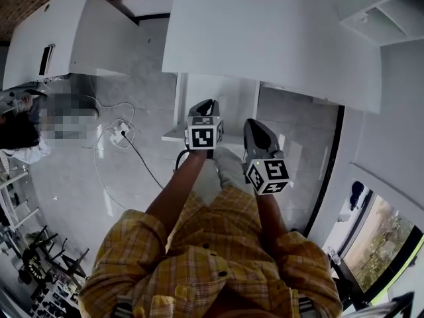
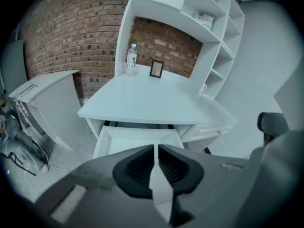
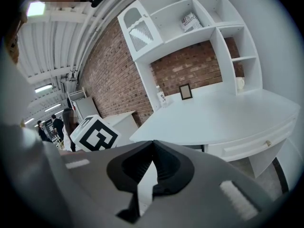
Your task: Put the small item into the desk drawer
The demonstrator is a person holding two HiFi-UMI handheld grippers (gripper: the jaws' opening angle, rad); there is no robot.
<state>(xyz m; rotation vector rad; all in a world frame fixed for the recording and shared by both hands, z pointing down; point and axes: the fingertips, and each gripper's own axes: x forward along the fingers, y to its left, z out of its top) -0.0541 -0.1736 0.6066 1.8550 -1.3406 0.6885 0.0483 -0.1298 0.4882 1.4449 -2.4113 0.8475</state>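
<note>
Desk drawer [image 2: 137, 139] stands pulled out from under the white worktop [image 2: 152, 101], at the centre of the left gripper view; its pale inside shows bare where it can be seen. The small item cannot be made out in any view.

Just below the drawer in that view, the left hand-held gripper [image 2: 156, 148] has its dark ribbed pads [image 2: 137, 167] drawn all but together, with only a hairline slit at the tips and nothing in it. The right hand-held gripper [image 3: 153, 144] has its tips pressed together, also with nothing between them. The left one's marker cube [image 3: 95, 134] shows at the middle left of the right gripper view.

In the head view both tools sit side by side at the centre of the frame, held out from yellow plaid sleeves [image 1: 212, 257], near the worktop's front edge.

At the back of the worktop, upper centre of the left gripper view, a clear bottle [image 2: 131, 59] stands upright just beside a small dark picture frame [image 2: 156, 69]. White shelves [image 2: 209, 37] rise at the upper right, against a red brick wall [image 2: 71, 32]. A closed drawer front with a small knob [image 3: 268, 143] shows at the right of the right gripper view.
</note>
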